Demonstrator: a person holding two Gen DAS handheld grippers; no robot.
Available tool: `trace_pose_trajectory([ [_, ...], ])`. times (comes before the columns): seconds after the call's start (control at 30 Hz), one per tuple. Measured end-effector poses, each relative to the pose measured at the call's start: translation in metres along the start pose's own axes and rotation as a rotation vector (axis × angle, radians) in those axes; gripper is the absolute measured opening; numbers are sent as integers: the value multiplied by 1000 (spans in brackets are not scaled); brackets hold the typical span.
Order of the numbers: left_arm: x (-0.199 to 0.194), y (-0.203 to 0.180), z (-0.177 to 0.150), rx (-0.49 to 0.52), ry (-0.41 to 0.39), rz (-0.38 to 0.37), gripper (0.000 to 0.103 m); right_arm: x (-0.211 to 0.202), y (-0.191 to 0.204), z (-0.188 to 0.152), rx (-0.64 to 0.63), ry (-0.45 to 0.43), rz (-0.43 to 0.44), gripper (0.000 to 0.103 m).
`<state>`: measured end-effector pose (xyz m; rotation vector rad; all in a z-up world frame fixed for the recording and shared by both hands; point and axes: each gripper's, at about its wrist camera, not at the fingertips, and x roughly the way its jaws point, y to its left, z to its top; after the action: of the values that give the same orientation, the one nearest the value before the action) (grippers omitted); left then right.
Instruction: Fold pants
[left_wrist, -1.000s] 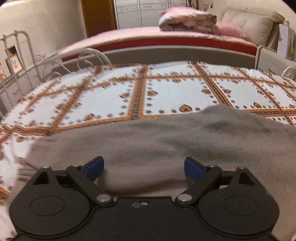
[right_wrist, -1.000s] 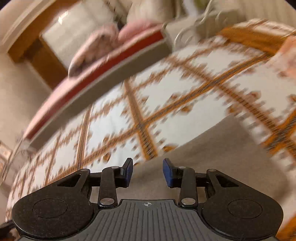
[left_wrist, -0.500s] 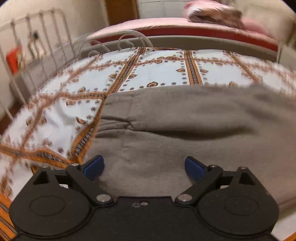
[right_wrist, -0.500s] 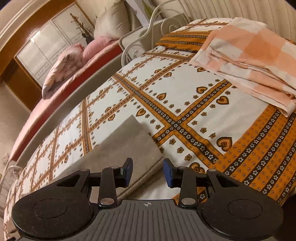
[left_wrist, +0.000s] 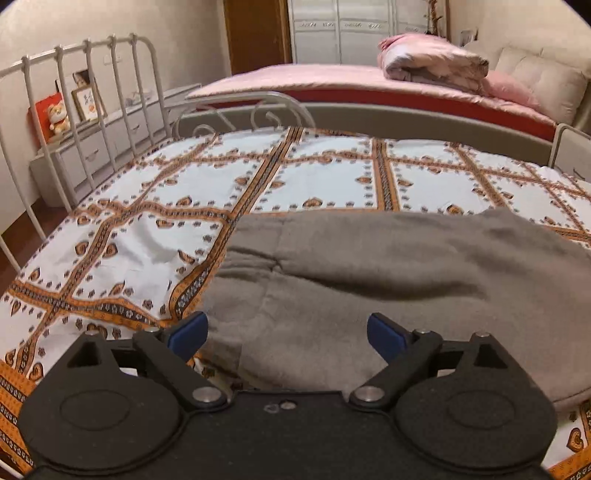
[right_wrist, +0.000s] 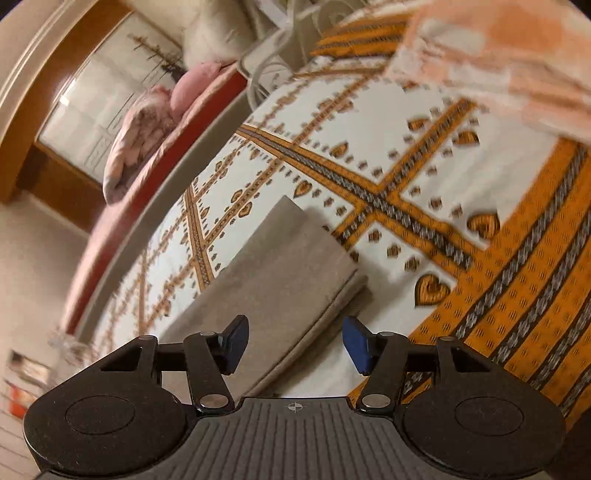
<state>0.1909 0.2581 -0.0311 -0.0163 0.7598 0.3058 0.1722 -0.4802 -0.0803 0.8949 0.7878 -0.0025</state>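
Grey-brown pants (left_wrist: 369, 280) lie flat on the patterned bedspread (left_wrist: 207, 192), the waistband end at the left in the left wrist view. My left gripper (left_wrist: 288, 332) hovers over that end, open wide, with nothing pinched between its blue pads. In the right wrist view the leg hems (right_wrist: 291, 266) lie doubled on the bedspread (right_wrist: 406, 155). My right gripper (right_wrist: 295, 345) is above the hem edge, its jaws opening, the cloth below them and not pressed by the pads.
A white metal bed rail (left_wrist: 92, 110) borders the bed's left side. Beyond it stands a second bed with a pink cover (left_wrist: 332, 81) and a rolled quilt (left_wrist: 432, 62). A folded peach checked cloth (right_wrist: 509, 48) lies on the bedspread at the far right.
The left gripper has travelled left along the pants to the waistband end. The right gripper has swung to the leg hems, rolled, and its jaws have spread wider.
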Motion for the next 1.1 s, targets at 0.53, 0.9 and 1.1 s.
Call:
trace_pose_trajectory([
  [0.53, 14, -13, -2, 19, 55, 9, 89, 38, -27, 3, 251, 83, -20, 35],
  [0.9, -1, -52, 11, 54, -21, 9, 89, 35, -18, 9, 158, 31, 18, 16],
  [1.1, -1, -77, 12, 101, -18, -27, 89, 45, -28, 10, 197, 66, -26, 16],
])
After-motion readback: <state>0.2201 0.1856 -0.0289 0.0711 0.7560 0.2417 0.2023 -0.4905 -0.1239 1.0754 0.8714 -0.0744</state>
